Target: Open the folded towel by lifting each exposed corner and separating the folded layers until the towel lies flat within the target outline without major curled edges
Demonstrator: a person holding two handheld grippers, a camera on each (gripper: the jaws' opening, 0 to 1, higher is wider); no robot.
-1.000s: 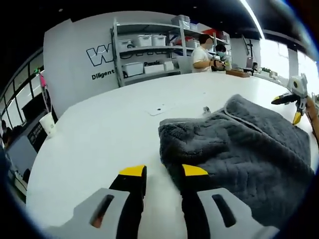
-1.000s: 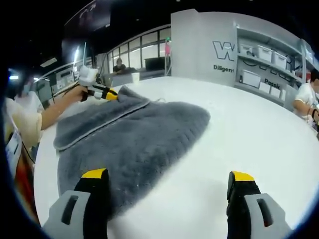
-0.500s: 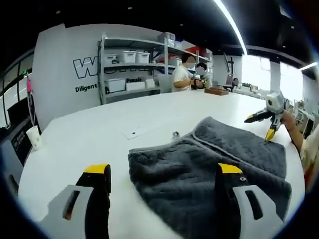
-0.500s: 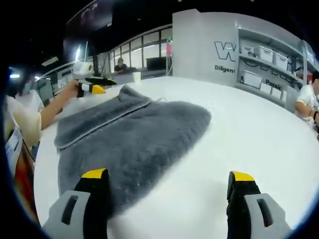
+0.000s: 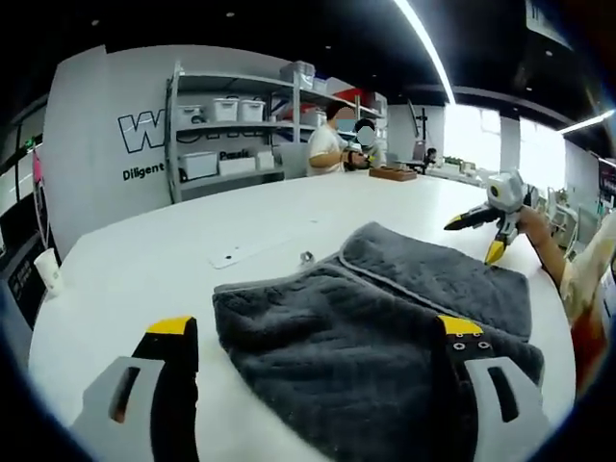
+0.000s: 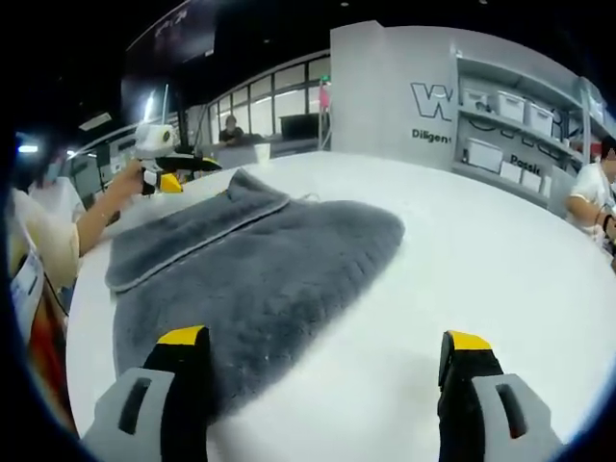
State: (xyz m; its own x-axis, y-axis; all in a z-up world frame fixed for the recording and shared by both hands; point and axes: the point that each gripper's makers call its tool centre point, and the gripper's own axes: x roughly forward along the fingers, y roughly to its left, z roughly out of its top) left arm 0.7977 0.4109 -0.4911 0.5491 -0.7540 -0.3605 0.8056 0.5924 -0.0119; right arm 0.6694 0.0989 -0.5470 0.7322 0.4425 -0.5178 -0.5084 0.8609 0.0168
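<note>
A grey towel (image 5: 385, 318) lies folded on the white table (image 5: 144, 260), with a seamed upper layer along its far side. My left gripper (image 5: 316, 332) hangs open and wide above the towel's near edge, one finger over the table and the other over the cloth. My right gripper (image 6: 324, 339) is open too, its left finger over the towel (image 6: 260, 260) and its right finger over bare table (image 6: 500, 260). Each gripper shows in the other's view, in a hand beyond the far corner: the left gripper (image 6: 188, 171), the right gripper (image 5: 472, 241).
A metal shelf with white bins (image 5: 231, 115) stands against the grey wall, and people (image 5: 332, 144) work at a bench behind the table. A paper cup (image 5: 48, 269) sits near the table's edge. A flat white sheet (image 5: 236, 255) and a small object (image 5: 306, 257) lie past the towel.
My left jaws have spread from a narrow gap to wide, and that gripper has lifted up and back from the towel's corner. The right gripper has held still. The towel lies as before.
</note>
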